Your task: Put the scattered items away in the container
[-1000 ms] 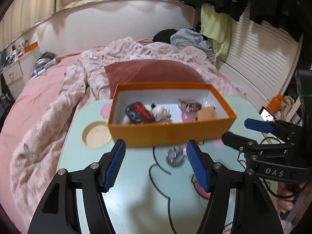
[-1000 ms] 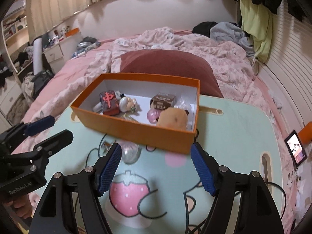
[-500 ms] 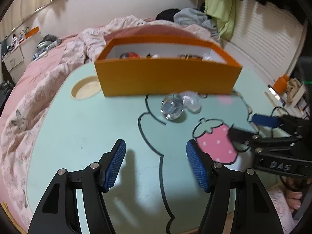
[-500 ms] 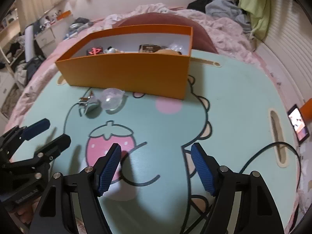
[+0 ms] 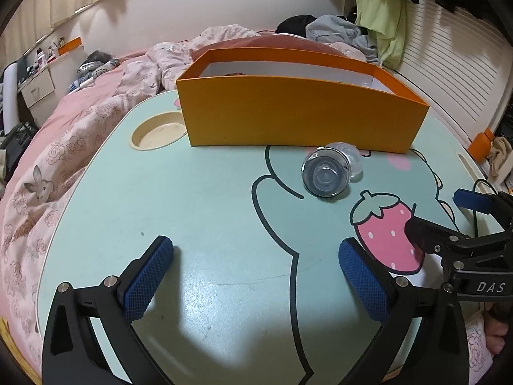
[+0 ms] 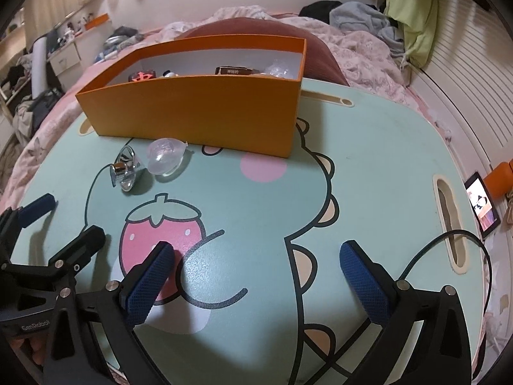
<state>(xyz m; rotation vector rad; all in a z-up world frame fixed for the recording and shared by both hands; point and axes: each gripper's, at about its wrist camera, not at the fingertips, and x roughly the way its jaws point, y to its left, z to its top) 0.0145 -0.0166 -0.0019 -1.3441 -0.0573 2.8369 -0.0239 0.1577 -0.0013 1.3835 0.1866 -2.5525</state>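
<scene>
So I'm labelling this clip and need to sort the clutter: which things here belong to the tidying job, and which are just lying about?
Part of the job:
- orange cardboard box, the container
- clear glass cone-shaped piece with a metal tip, on the table
- clear plastic dome beside it
- left gripper and right gripper, both open

Just lying about:
- phone with lit screen
- black cable
- pink floral duvet

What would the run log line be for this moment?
left gripper: open, empty | right gripper: open, empty | orange box: holds items | clear glass piece, clear plastic capsule: on table, outside box
</scene>
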